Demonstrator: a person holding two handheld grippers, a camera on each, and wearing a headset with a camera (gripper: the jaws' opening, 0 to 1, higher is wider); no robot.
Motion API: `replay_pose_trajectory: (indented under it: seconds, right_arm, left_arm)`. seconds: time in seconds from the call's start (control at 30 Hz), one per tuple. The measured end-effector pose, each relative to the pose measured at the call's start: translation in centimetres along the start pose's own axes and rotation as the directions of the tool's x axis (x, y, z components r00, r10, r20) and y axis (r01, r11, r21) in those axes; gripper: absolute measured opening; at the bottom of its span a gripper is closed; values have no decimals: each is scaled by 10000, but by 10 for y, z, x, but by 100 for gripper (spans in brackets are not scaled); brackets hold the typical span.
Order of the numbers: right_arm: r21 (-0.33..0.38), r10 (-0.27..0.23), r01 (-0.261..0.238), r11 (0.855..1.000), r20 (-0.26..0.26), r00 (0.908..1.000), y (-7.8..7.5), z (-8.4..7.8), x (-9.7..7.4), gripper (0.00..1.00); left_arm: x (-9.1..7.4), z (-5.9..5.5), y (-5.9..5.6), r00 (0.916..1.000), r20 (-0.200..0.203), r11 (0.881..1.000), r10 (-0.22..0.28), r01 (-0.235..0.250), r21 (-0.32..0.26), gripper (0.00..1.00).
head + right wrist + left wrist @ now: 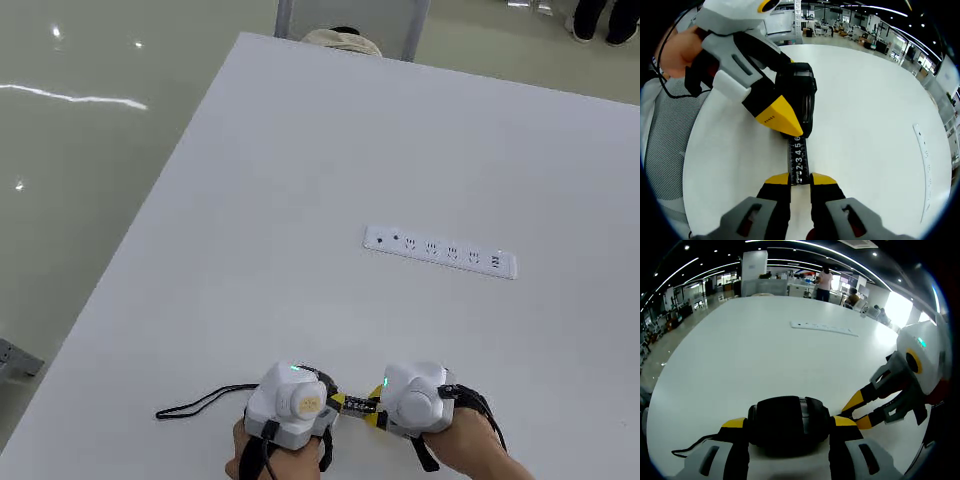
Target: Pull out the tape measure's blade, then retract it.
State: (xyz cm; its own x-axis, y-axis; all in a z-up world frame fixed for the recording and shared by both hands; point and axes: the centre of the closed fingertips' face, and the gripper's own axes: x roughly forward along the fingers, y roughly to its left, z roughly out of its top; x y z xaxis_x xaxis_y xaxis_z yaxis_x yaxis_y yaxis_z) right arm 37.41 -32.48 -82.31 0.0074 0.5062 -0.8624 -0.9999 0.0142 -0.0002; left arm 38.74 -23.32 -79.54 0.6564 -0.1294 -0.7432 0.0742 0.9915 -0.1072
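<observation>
Left gripper [790, 424] clamped on tape measure [801, 100] case; right gripper [800, 180] pinching blade [798, 155] end, short length showing, over worktop [300, 200].

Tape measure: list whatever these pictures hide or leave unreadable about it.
- Tip of the blade: right gripper view, covered by the right gripper shut on it.
- Near side of the case: right gripper view, behind a finger of the left gripper.
- Numbers on the blade: head view, too small to read.
- End of the cord: head view, it runs under the left gripper.
</observation>
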Motion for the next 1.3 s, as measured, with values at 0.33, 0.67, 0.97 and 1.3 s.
replay_pose_trajectory:
  seconds: [0.33, 0.67, 0.97, 1.3]
  right_arm:
    - [1, 63, -63, 10000, 22, 10000, 0, 8, 3, 14]
    - [-49, 131, -131, 9999, 30, 9999, 2, 14, 7, 14]
    - [-69, 156, -156, 9999, 11, 9999, 2, 17, 10, 14]
    - [-25, 151, -151, 9999, -5, 9999, 2, 20, 13, 14]
  left_arm:
    - [1, -1, 0, 10000, -3, 10000, -23, 23, 23, 61]
    - [1, -1, 0, 10000, -28, 9999, -74, 75, 72, 61]
    - [1, -1, 0, 9999, -45, 9999, -89, 90, 80, 61]
    - [2, -1, 0, 9999, -44, 9999, -97, 98, 100, 61]
